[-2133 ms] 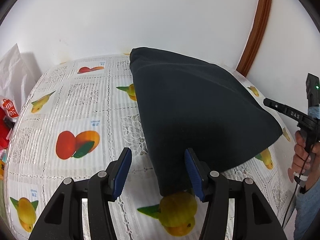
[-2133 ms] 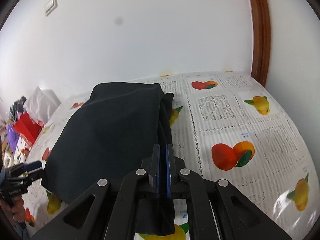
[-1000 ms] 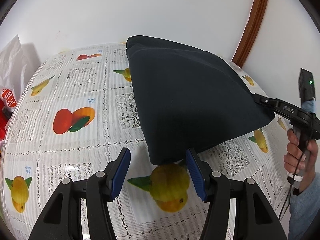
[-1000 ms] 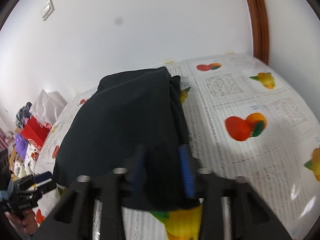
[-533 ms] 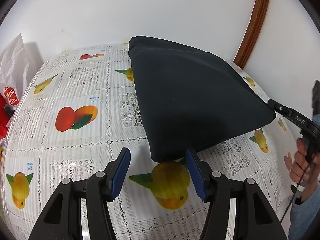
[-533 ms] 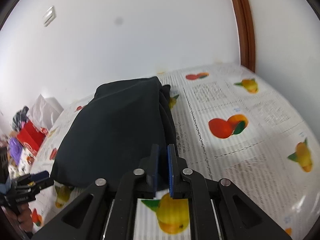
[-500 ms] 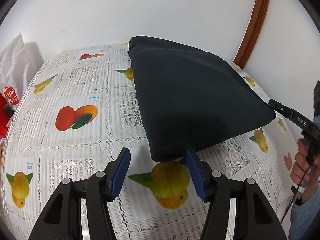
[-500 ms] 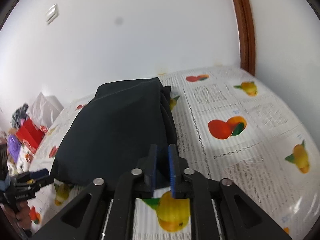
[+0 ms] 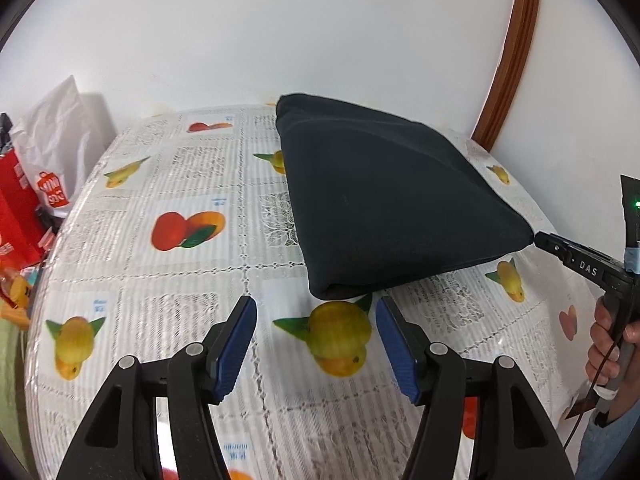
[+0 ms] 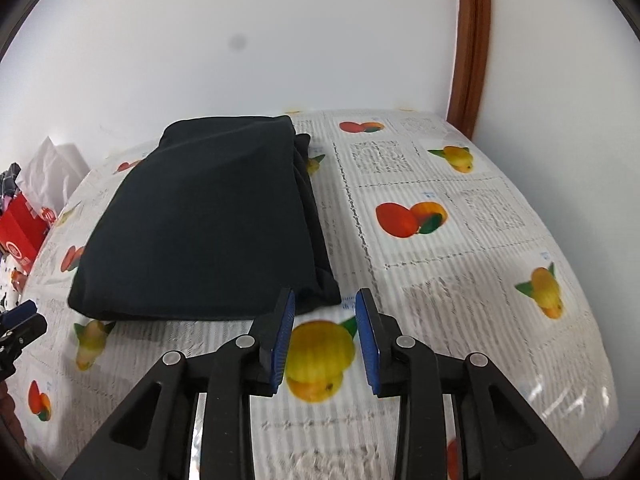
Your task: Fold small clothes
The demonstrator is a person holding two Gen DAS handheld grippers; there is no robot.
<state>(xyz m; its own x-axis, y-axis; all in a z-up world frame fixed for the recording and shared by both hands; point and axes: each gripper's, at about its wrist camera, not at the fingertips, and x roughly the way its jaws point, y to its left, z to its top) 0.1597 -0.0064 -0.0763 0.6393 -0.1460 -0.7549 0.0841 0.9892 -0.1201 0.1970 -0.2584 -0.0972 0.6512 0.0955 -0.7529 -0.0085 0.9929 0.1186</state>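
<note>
A folded black garment (image 9: 384, 208) lies flat on the fruit-print tablecloth (image 9: 180, 280); it also shows in the right wrist view (image 10: 208, 224). My left gripper (image 9: 316, 332) is open and empty, just in front of the garment's near corner. My right gripper (image 10: 325, 332) is open and empty, just in front of the garment's near right corner. The right gripper also shows from the side in the left wrist view (image 9: 576, 260), its tip beside the garment's right corner. The left gripper's tip shows at the left edge of the right wrist view (image 10: 18, 324).
A white plastic bag (image 9: 60, 140) and a red bag (image 9: 16, 204) sit at the table's left end. A white wall and a brown wooden door frame (image 9: 508, 60) stand behind the table. Bare tablecloth (image 10: 460, 248) lies to the right of the garment.
My right gripper was shut on the garment's edge; it has opened and drawn back. My left gripper, open throughout, has pulled back off the garment's corner. The garment now lies flat.
</note>
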